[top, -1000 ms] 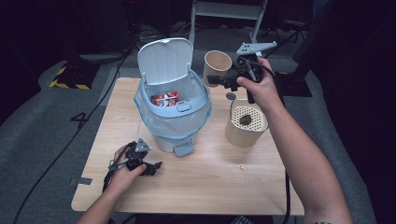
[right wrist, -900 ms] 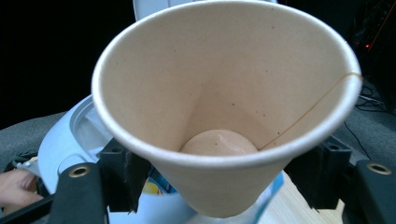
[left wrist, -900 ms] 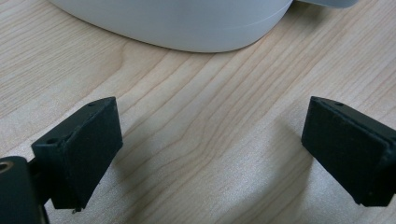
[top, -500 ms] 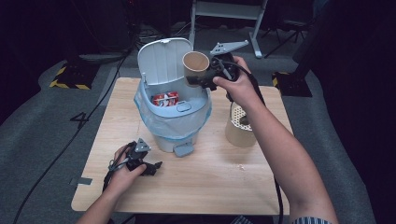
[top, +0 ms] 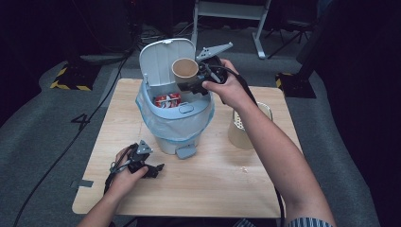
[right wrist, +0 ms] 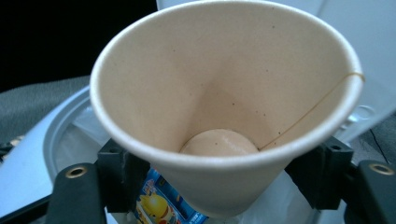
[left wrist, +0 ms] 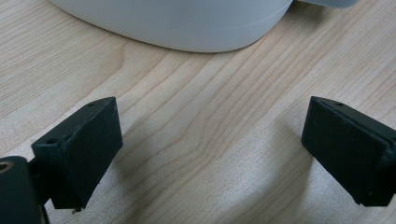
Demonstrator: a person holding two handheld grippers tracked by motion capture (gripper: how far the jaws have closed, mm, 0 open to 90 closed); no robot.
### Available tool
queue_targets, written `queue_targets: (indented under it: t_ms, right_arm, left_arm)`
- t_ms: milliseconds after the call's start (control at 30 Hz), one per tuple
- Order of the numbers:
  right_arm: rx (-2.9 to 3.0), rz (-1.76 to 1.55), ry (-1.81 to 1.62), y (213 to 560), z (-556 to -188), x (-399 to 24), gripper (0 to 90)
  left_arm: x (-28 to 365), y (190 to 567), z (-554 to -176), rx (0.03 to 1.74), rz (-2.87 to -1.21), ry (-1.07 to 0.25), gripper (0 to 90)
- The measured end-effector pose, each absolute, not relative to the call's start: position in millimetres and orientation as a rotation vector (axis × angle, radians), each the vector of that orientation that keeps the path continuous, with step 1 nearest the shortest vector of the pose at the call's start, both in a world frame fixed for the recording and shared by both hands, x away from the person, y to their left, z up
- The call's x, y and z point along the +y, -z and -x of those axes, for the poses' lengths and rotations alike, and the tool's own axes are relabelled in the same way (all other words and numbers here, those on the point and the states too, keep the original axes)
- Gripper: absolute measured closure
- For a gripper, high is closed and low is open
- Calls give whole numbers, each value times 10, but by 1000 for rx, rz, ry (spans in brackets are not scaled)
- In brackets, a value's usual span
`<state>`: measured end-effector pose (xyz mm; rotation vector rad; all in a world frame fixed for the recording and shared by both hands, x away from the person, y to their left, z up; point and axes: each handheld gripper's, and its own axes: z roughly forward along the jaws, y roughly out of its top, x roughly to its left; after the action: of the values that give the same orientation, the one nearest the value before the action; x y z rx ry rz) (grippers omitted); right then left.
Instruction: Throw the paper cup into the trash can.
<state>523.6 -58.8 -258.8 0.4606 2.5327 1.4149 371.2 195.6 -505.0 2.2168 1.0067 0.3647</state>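
Right gripper (top: 191, 85) holds paper cup (top: 185, 71) above open bin (top: 176, 118). Left gripper (top: 153, 169) rests on table (top: 213, 184), jaws apart.

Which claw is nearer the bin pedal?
Left. The left claw rests open on the table just left of the pedal, at the bin's base. The right claw is up above the open bin, shut on a paper cup.

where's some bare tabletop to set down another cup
The near half of the wooden table, between the left claw and the person's right forearm, is bare. So is the far left corner. The far middle is crowded: lined trash bin, second paper cup.
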Motion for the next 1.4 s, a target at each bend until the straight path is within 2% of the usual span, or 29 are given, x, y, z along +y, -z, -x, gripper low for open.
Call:
queue_targets:
  t_ms: [33, 67, 133, 200, 267, 300, 467, 867, 1400]
  right_arm:
    - [2527, -473, -1431, 2632, -5232, -554, 122]
    - [2527, -473, -1431, 2632, -5232, -554, 122]
    - [2515, -498, -1454, 2651, -5223, -538, 194]
    - [2508, -498, -1462, 2645, -5209, -542, 137]
    - [2497, -471, -1462, 2618, -5196, -571, 174]
    - [2486, -468, -1463, 2602, -5188, -591, 147]
    - [2447, -478, -1495, 2519, -5130, -762, 158]
    - [2397, -581, -1462, 2427, -4963, -1387, 161]
    - [2343, -698, -1418, 2599, -4695, -2254, 203]
  left_arm:
    - [1956, 5050, -3712, 1007, -2217, -365, 54]
    - [1955, 5051, -3710, 1010, -2216, -360, 54]
    - [1955, 5051, -3710, 1010, -2216, -359, 54]
    - [1955, 5051, -3710, 1010, -2216, -359, 54]
    - [1955, 5051, -3710, 1009, -2216, -359, 54]
    - [1955, 5051, -3709, 1010, -2216, -359, 54]
    - [1955, 5050, -3710, 1010, -2216, -358, 54]
    - [2011, 5052, -3712, 994, -2218, -355, 56]
    - [2095, 5050, -3682, 991, -2224, -358, 56]
